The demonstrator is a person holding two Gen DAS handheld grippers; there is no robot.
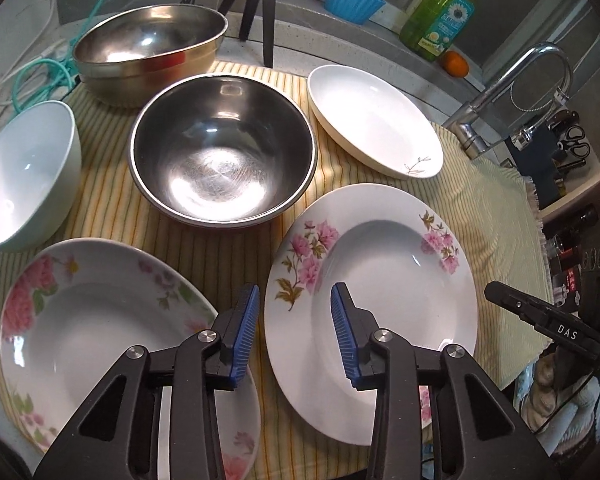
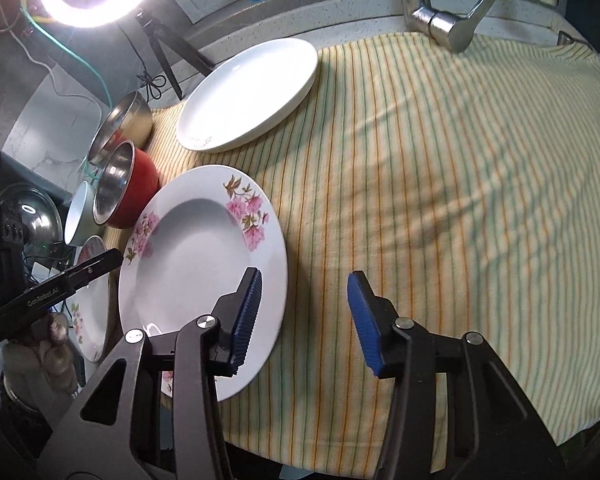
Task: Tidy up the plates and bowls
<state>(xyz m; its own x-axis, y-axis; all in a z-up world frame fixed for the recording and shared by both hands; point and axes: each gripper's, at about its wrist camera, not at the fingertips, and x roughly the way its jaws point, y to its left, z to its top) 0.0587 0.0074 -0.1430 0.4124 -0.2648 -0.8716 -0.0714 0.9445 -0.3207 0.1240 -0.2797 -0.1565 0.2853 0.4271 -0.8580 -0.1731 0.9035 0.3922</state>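
Between the spread, empty fingers of the left gripper (image 1: 294, 334) lies the near rim of a flowered plate (image 1: 380, 272) on the striped cloth (image 2: 440, 184). Right gripper (image 2: 306, 318), likewise parted, hovers beside that plate. A shallow pinch on the glazed rim could slip, I'd guess, knocking it against the steel bowl (image 1: 224, 152).

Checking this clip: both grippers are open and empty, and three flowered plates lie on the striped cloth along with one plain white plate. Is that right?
Not quite. The left wrist view shows only two flowered plates on the striped cloth: one on the left, one beside it. The plain white plate is there, and the left gripper and right gripper are open and empty.
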